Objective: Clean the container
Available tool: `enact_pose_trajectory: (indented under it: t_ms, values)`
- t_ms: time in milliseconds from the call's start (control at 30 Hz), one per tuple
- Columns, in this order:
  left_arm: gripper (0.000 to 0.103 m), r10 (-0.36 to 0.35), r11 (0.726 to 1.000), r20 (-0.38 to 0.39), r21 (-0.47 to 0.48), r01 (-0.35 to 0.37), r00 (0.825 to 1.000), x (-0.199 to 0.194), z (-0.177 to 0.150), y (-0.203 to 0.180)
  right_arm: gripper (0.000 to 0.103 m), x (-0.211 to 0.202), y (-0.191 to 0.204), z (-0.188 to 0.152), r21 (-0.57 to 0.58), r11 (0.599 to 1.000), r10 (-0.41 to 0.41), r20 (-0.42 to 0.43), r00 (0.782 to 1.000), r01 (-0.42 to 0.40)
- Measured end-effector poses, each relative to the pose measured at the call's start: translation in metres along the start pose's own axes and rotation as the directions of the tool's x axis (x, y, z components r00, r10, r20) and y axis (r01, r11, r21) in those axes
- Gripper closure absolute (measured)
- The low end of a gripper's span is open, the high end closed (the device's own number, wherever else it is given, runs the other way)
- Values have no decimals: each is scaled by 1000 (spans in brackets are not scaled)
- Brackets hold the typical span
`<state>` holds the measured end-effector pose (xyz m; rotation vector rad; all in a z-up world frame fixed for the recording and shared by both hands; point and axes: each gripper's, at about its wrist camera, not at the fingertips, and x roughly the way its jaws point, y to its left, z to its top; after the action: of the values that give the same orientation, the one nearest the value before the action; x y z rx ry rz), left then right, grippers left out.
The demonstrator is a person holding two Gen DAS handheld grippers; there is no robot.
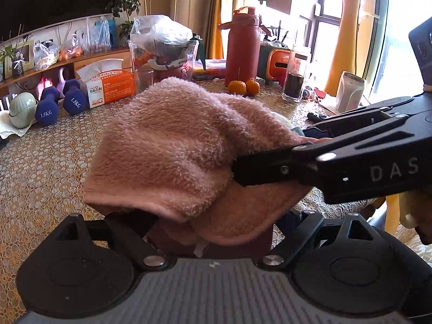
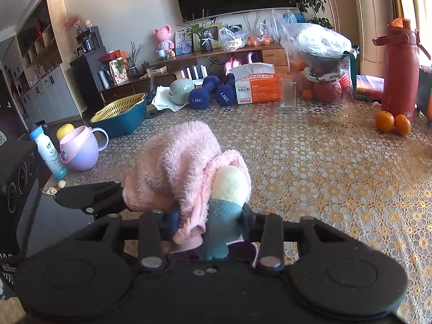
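Nearest, the right gripper (image 2: 213,216) is clenched on the container (image 2: 229,186), a small teal and cream thing held up off the table (image 2: 324,175), presumably so a cloth can get all the way round it. A pink fluffy towel (image 1: 172,145) is draped over the container's top and left side, and a fold of it is caught in the same grip.

The left gripper (image 1: 210,232) comes in from the left with its tips buried under that towel. I cannot tell whether its jaws are pinching the cloth or merely pushing into it, because the pile hides them. In the left wrist view only a sliver of the container shows past the towel's right edge, which suggests the wiping is under way rather than finished.

A little further off to the left, a lilac cup (image 2: 81,148) and a strainer bowl (image 2: 121,116) sit clear of the work. The middle of the table is bare, which leaves room to set the container down.

At the far edge stand a glass (image 2: 288,94), a tissue box (image 2: 256,86) and blue dumbbells (image 2: 210,95). Two oranges (image 2: 392,121) and a red flask (image 2: 399,73) are far right.
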<state>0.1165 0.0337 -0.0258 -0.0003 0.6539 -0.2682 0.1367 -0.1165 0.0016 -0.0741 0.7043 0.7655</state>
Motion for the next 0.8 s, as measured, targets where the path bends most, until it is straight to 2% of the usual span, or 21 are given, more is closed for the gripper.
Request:
enact_pose_trajectory:
  t_ms: [133, 267, 400, 500, 600, 700, 800]
  values:
    - [12, 23, 999, 0, 31, -23, 1000, 1, -4, -4, 64, -13, 0, -7, -40, 999, -26, 11, 1000, 26]
    - [12, 29, 999, -3, 27, -29, 1000, 2, -3, -5, 64, -20, -18, -12, 9, 997, -80, 19, 997, 79]
    - [12, 33, 999, -4, 26, -32, 999, 2, -3, -6, 65, -18, -43, -24, 77, 989, -127, -18, 992, 128]
    - [12, 38, 999, -8, 22, -38, 999, 1, -4, -7, 65, -18, -59, -34, 86, 975, -201, -36, 979, 203]
    - [12, 55, 998, -13, 37, -54, 998, -3, -8, -10, 65, -25, -68, -31, 88, 962, -260, -13, 966, 260]
    - [12, 62, 997, -14, 46, -61, 998, -6, -13, -11, 65, -33, -70, -17, 78, 966, -251, 32, 968, 248]
    - [12, 61, 998, -20, 34, -61, 998, -7, -16, -10, 65, -31, -61, 0, 60, 985, -168, 60, 984, 165]
